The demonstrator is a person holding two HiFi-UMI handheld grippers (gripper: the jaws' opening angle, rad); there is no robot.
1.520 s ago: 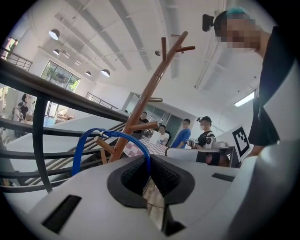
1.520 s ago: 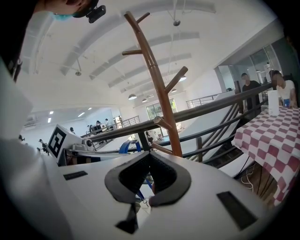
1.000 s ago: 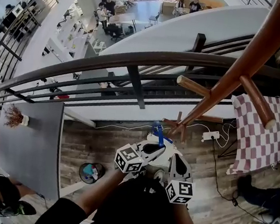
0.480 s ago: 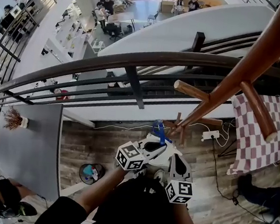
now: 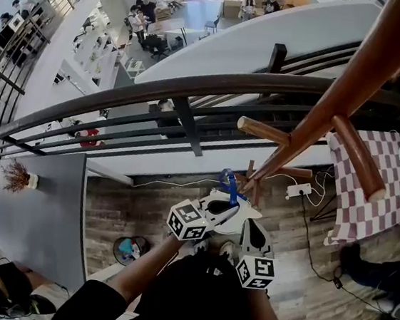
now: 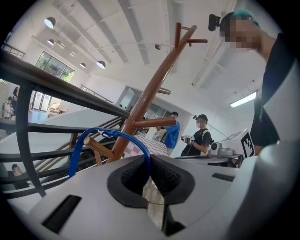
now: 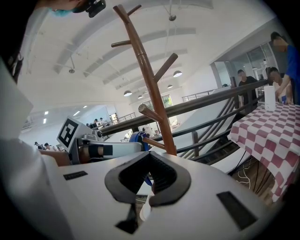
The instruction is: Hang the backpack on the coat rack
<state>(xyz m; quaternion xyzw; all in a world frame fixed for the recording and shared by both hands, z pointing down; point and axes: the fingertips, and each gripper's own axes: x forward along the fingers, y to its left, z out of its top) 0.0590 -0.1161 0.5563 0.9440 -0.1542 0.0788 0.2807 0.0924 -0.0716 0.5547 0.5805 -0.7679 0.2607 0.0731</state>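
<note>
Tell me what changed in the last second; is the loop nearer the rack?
The coat rack has slid slightly left in the head view, so the blue loop clamped in the left gripper sits nearer its lowest pegs. Nothing grabbed or released; the right gripper stays shut on blue strap too.

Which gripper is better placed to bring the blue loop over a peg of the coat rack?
Probably the left gripper: its jaws are shut on the blue loop, which arcs beside the tip of a low peg. The right gripper also pinches the loop, but farther back from that peg.
</note>
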